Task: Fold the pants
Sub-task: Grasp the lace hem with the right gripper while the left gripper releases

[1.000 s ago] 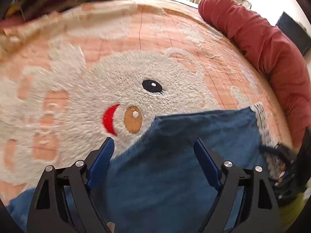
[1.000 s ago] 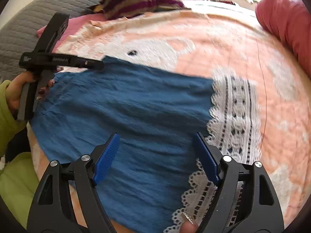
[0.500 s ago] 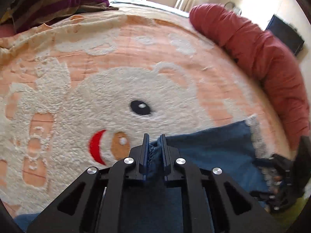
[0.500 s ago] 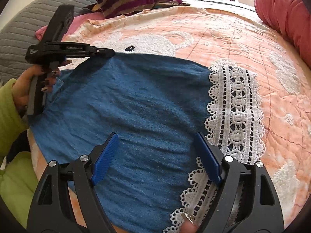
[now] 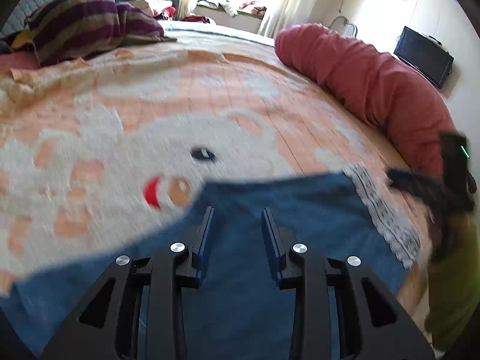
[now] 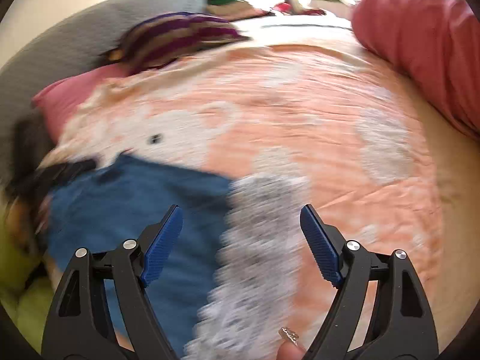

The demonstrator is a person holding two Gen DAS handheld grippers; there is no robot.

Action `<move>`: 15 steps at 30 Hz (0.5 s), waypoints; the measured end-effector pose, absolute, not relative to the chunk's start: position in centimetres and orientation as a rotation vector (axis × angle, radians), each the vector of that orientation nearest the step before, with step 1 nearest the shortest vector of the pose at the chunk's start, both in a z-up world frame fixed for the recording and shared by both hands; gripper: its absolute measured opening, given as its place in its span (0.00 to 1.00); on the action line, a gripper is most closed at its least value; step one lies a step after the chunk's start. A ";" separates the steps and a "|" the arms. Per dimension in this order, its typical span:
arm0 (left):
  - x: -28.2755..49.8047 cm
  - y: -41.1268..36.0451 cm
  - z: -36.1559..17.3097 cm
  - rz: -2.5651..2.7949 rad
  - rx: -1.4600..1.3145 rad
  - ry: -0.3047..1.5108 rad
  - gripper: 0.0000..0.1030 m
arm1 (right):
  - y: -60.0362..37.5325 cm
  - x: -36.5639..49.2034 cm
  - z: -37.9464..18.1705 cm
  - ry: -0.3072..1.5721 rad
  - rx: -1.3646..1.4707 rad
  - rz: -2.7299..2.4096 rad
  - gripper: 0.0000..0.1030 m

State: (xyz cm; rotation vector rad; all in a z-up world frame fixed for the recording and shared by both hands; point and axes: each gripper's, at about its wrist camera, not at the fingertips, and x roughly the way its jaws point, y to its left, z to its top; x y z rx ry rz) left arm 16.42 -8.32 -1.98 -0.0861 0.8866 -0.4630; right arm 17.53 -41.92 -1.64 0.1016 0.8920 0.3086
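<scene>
Blue pants [image 5: 285,204] with a white lace hem [image 5: 378,210] lie flat on the bear-patterned blanket [image 5: 150,120]. My left gripper [image 5: 237,210] hovers over their far left corner. Its jaws are opening, the pads stand apart and do not press the cloth, which shows in the gap beneath them. My right gripper [image 6: 240,210] is open above the lace hem [image 6: 258,240], where it meets the blue cloth [image 6: 126,198]. Both views are blurred by motion. The right gripper [image 5: 426,186] also shows at the right edge of the left wrist view.
A red bolster [image 5: 375,84] runs along the bed's right side. A striped pillow [image 5: 84,24] and a grey headboard [image 6: 75,39] are at the far left. A green sleeve [image 6: 18,270] is at the near edge, a dark screen [image 5: 423,54] by the wall.
Half a second ago my left gripper was shut on the pants' corner; now it has let go and drawn back. The right gripper stayed open and shifted toward the lace hem.
</scene>
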 end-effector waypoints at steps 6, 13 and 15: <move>15.9 -8.2 -5.2 -0.382 -0.052 0.983 0.29 | -42.6 22.0 -4.9 0.982 0.174 0.379 0.49; 16.1 -8.3 -5.8 -0.366 -0.048 0.992 0.30 | -41.3 20.8 -5.9 0.959 0.153 0.438 0.21; 16.0 -8.2 -5.7 -0.368 -0.061 0.995 0.30 | -41.2 20.4 -5.0 0.921 0.132 0.435 0.20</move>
